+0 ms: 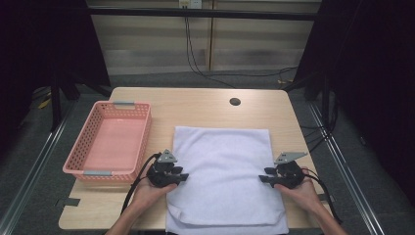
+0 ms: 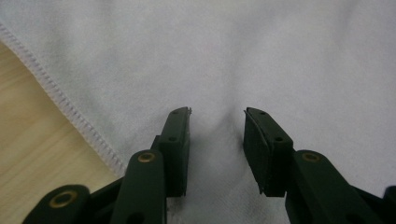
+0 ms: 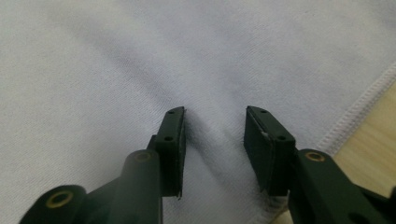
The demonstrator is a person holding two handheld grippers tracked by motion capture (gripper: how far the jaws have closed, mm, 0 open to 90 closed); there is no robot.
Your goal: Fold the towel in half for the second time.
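While the wooden tabletop (image 1: pixel 205 110) carries everything, the white towel (image 1: pixel 222 171) takes up most of its near middle, lying flat with a fold along its near edge, which hangs slightly over the tabletop's front. To its left, just beside it, sits an empty pink basket (image 1: pixel 142 132); nothing lies between towel and basket. The left gripper (image 1: pixel 176 177) rests at the towel's left hem and the right gripper (image 1: pixel 266 178) at its right hem. Both sets of fingers (image 2: pixel 177 140) stand spread and released, with cloth bulging slightly between them, nothing pinched. The step looks like taking hold of both side edges for a fold; next, each pair must close on its hem (image 3: pixel 369 100).
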